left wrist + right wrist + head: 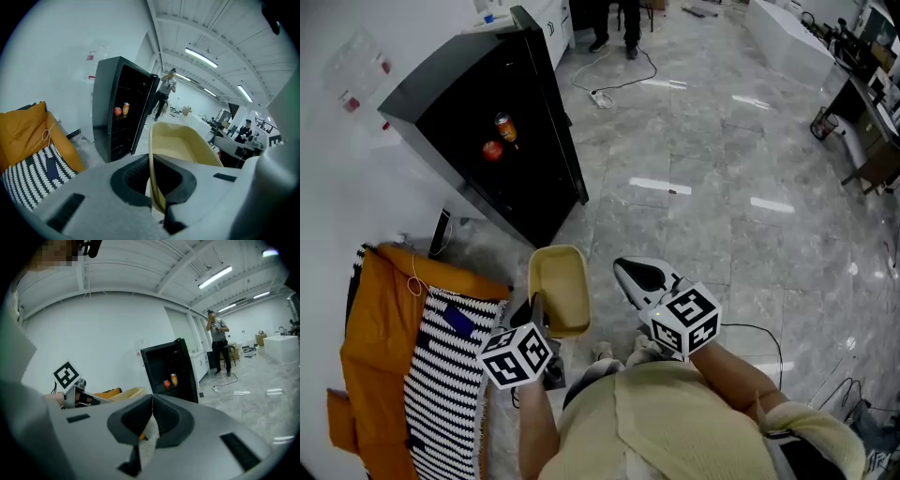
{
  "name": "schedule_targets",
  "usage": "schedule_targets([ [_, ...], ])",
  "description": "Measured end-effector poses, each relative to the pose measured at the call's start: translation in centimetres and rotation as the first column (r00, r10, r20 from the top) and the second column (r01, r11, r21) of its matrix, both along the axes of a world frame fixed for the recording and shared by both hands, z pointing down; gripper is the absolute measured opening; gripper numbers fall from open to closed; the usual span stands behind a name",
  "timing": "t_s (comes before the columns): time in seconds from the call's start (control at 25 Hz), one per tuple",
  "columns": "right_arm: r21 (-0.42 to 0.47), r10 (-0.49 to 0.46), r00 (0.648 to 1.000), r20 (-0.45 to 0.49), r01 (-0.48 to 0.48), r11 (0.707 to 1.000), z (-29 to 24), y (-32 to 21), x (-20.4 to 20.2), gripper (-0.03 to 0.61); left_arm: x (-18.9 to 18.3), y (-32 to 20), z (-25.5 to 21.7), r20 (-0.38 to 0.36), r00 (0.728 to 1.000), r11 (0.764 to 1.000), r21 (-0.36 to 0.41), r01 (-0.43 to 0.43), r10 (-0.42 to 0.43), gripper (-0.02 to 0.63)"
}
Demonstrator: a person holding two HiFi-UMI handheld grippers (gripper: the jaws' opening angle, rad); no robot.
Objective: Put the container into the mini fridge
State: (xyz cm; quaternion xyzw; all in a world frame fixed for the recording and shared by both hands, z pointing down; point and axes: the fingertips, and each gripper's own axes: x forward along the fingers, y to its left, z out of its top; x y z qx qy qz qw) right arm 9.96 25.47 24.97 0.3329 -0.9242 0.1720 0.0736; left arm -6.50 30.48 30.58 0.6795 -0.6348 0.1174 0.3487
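Observation:
The pale yellow container (559, 289) is an open, empty tub held above the floor in front of me. My left gripper (537, 307) is shut on its near wall, and in the left gripper view the jaws pinch that rim (151, 165) with the tub (187, 146) stretching ahead. The black mini fridge (487, 141) stands ahead to the left, door (555, 103) swung open, with a red apple (492, 150) and a can (505, 127) on a shelf. My right gripper (630, 272) is shut with nothing in it, right of the tub; its jaws (151, 405) meet, pointing toward the fridge (169, 371).
An orange cushion (380, 337) and a black-and-white striped cloth (441, 384) lie on the floor to my left. A power strip with its cable (602, 96) lies beyond the fridge, near a standing person (219, 341). Desks and white counters (797, 42) line the far right.

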Motion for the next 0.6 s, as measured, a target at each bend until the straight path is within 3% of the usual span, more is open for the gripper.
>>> schedule_targets([
  [0.6,-0.029,-0.028,1.0,0.015,0.028,0.999,1.4,-0.3,2.9,0.029,1.6,-1.1,1.7,0.0,0.998,0.998,-0.026,0.059,-0.059,0.021],
])
